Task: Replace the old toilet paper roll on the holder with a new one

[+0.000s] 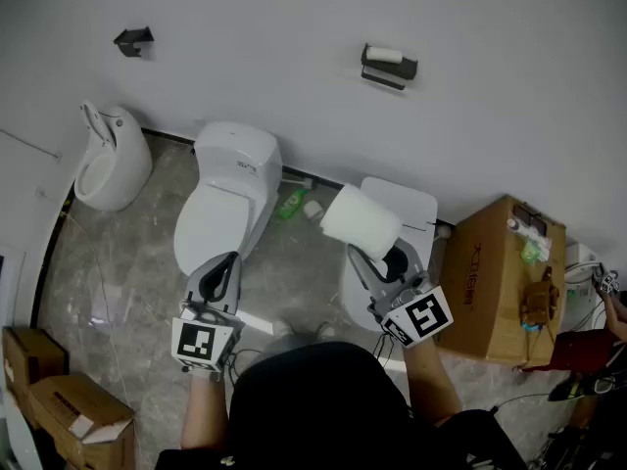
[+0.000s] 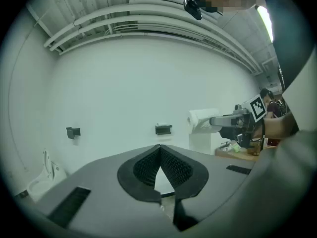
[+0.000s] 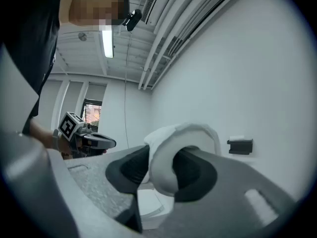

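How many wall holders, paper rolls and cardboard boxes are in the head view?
wall holders: 2
paper rolls: 2
cardboard boxes: 3
Total: 7

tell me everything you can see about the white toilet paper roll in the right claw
The white toilet paper roll is a full, thick, soft-looking cylinder, with its outer wrap slightly loose at one edge. The right claw grips it by one end, with one jaw seemingly inside the core and the other outside the wound paper, so it sticks out ahead. It is held in the air over a white toilet, apart from the black wall holder, touching only the jaws.
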Demonstrator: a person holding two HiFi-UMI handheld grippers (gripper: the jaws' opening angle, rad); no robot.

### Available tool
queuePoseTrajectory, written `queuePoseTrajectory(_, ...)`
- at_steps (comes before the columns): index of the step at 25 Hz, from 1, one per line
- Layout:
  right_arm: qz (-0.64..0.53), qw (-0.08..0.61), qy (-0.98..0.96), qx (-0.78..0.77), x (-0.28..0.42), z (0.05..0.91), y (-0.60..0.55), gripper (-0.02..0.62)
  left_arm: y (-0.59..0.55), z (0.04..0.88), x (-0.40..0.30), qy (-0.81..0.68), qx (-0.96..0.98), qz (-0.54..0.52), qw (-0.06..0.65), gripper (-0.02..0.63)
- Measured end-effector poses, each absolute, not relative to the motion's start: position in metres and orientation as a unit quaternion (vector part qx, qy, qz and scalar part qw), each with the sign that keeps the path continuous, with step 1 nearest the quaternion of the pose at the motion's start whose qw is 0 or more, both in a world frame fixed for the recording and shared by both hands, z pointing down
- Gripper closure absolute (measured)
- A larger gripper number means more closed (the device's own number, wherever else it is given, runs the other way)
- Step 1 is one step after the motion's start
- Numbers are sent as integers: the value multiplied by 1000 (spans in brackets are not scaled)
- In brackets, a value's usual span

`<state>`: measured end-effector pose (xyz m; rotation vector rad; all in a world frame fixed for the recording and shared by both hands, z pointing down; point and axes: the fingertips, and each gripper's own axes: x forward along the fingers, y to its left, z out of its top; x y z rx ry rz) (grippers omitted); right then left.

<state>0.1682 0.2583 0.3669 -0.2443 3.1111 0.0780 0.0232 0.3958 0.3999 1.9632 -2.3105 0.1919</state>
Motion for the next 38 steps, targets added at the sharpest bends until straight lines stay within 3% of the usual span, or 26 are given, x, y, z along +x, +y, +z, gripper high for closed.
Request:
queuePoseTrajectory(11,21,-3,996,-92,135,373,280,456,422,407,-10,-746,662,67,22,594)
queuePoseTrajectory(23,27,-22,991,-128,90,383,270,454,434,442,-79,-746,659,56,75,594)
queuePoseTrajectory(38,28,-37,991,-126,13,413,136,454,300,465,-144,-735,667,82,89,592)
